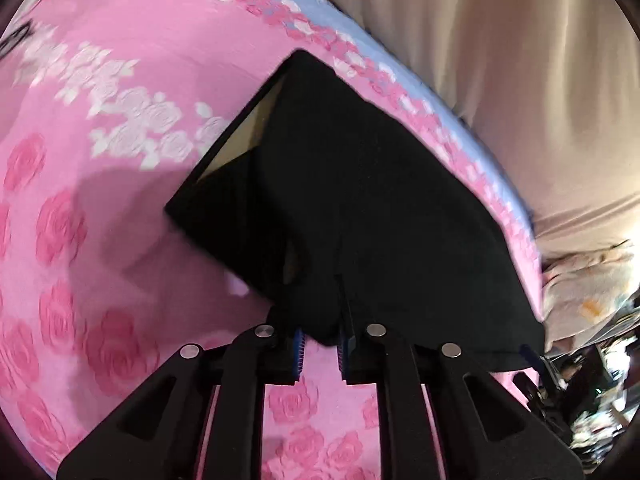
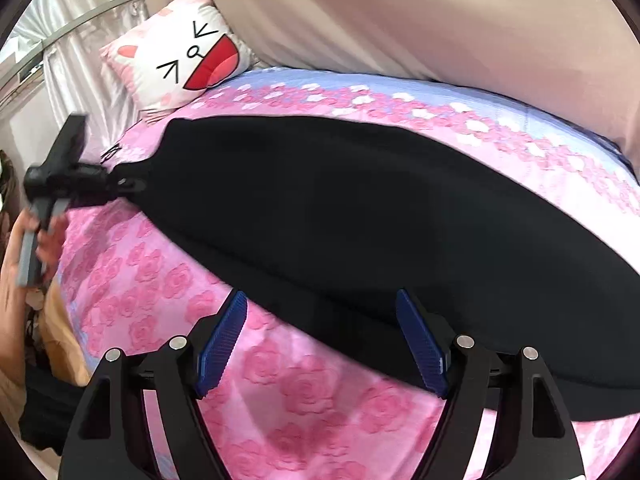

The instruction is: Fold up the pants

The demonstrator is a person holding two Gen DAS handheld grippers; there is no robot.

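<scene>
Black pants (image 2: pixel 340 216) lie stretched across a pink rose-print bed sheet (image 2: pixel 280 380). In the left wrist view the pants (image 1: pixel 380 208) run away from me, and a light lining shows at their far open end. My left gripper (image 1: pixel 320 346) is shut on a bunched bit of the black fabric. The right wrist view shows that same left gripper (image 2: pixel 120 180) pinching the pants' left end. My right gripper (image 2: pixel 320 304) is open at the pants' near edge; its blue pads (image 2: pixel 224 344) stand wide apart over cloth and sheet, not pressing on either.
A white cartoon-cat pillow (image 2: pixel 188 52) sits at the head of the bed. A beige quilt (image 2: pixel 440 20) lies piled along the far side. A person's hand (image 2: pixel 44 240) holds the left gripper's handle at the bed's left edge. Clutter (image 1: pixel 592 392) shows past the bed's right corner.
</scene>
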